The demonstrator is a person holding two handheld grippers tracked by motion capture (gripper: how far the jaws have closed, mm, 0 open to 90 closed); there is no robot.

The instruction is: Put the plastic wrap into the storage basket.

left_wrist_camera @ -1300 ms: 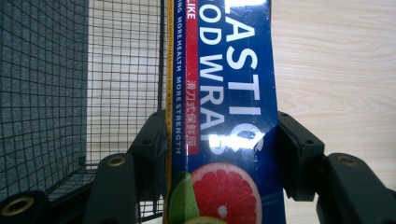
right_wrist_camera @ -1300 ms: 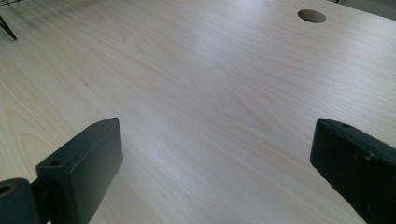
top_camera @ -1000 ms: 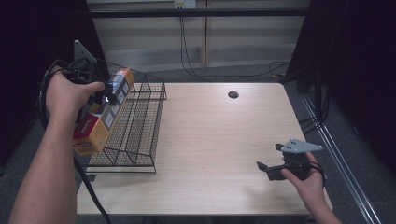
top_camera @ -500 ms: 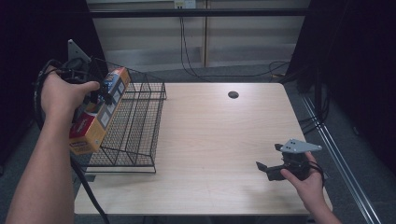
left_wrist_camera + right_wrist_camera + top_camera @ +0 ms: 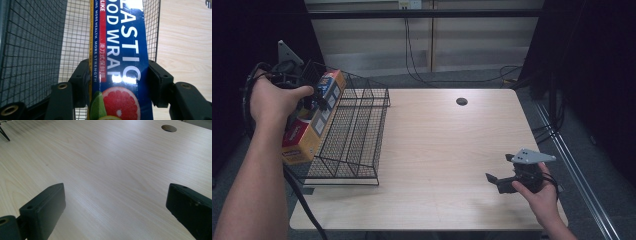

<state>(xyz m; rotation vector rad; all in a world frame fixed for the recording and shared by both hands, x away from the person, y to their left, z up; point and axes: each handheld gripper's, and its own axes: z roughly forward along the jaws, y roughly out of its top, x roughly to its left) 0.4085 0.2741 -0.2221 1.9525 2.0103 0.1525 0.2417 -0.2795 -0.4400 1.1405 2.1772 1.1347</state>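
From the high view I counted two grippers, one box and one wire basket on one wooden table (image 5: 437, 150). My left gripper (image 5: 314, 100) was raised at the table's left edge, pinching a long plastic food wrap box (image 5: 309, 127) across its width. The box hung tilted over the basket's (image 5: 357, 135) left rim, its lower end outside the wire, beyond the table's edge. My right gripper (image 5: 498, 182) sat low near the table's front right corner, well apart from the basket, with nothing between its two jaws. One round cable hole (image 5: 461, 101) showed near the far edge.

In the left gripper view, both black jaws pressed against the two sides of the blue box (image 5: 120, 65) (lettering "PLASTIC FOOD WRAP", one grapefruit slice printed near the bottom). The basket's mesh (image 5: 32, 50) lay behind the box, and bare tabletop (image 5: 185, 45) lay at the right.

In the right gripper view, my right gripper (image 5: 115, 205) had its two jaws spread wide over bare wood (image 5: 105, 165), holding nothing. The one cable hole (image 5: 169, 128) sat at the top right.
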